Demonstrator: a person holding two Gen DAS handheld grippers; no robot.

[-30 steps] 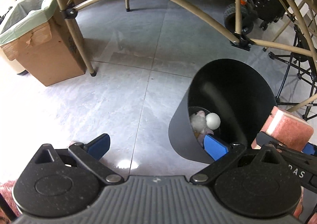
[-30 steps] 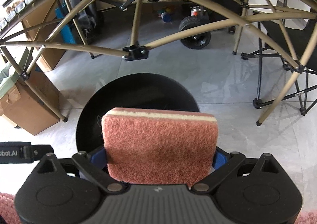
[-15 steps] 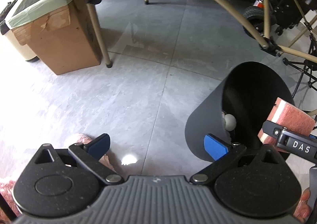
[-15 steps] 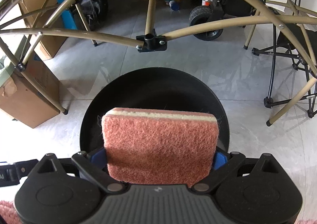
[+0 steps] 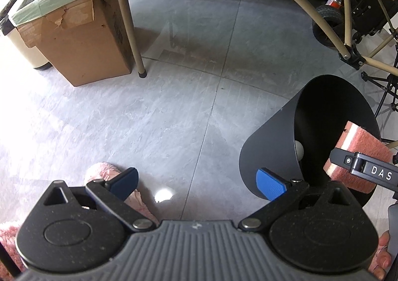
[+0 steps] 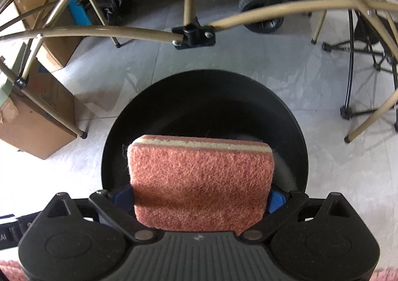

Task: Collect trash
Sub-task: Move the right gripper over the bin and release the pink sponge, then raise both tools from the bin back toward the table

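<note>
My right gripper [image 6: 199,197] is shut on a pink scouring sponge [image 6: 199,179] with a pale foam layer, held over the mouth of a black round trash bin [image 6: 296,131]. In the left wrist view the bin [image 5: 268,146] stands on the floor at the right, with a white ball [image 5: 299,150] inside, and the sponge [image 5: 358,154] shows at its right rim. My left gripper [image 5: 196,181] is open and empty, above the floor to the left of the bin.
A cardboard box [image 5: 82,39] lined with a green bag stands at the back left, beside a beige bin [image 5: 27,49]. Tan folding-table legs [image 5: 131,29] cross overhead and behind. A black wheel [image 6: 261,10] and chair frame [image 6: 358,54] are at the back right. A pink slipper [image 5: 109,174] is below my left gripper.
The left gripper has pulled away to the left, so the bin has shifted right in its view. The right gripper has moved forward with the sponge over the bin's mouth.
</note>
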